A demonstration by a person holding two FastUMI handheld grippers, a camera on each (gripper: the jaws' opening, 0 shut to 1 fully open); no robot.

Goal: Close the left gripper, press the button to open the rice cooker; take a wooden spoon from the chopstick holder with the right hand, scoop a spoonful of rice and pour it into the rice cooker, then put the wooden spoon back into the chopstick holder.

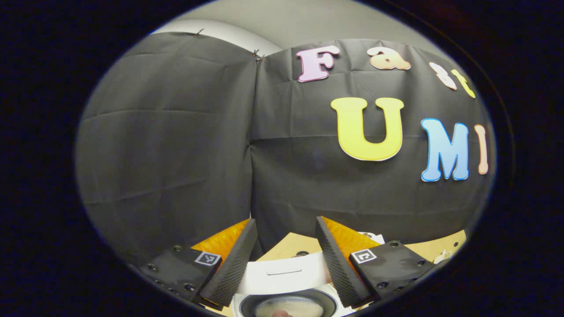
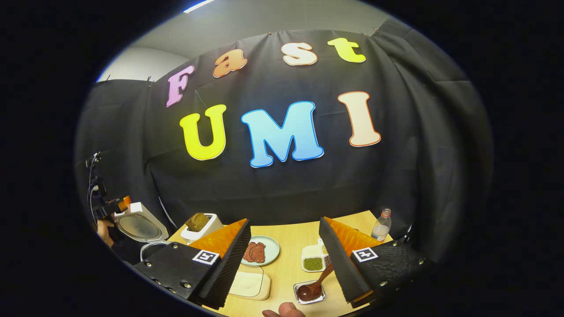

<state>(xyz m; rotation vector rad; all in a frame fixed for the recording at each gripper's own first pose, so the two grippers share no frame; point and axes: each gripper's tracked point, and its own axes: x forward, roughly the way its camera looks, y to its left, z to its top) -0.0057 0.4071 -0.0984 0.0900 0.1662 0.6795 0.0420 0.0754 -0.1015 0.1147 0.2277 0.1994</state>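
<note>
The rice cooker (image 1: 288, 275) at six o'clock in the left gripper view is white with a dark inner pot holding pale rice, flanked by black ribbed fingers (image 1: 233, 268) backed in orange. In the right gripper view the wooden spoon (image 2: 313, 285) is dark reddish brown in a silvery tin (image 2: 309, 292) on the light tan table (image 2: 291, 240). At six o'clock a pale green plate (image 2: 269, 249) holds something reddish brown, and a white divided dish (image 2: 313, 258) holds green grains.
</note>
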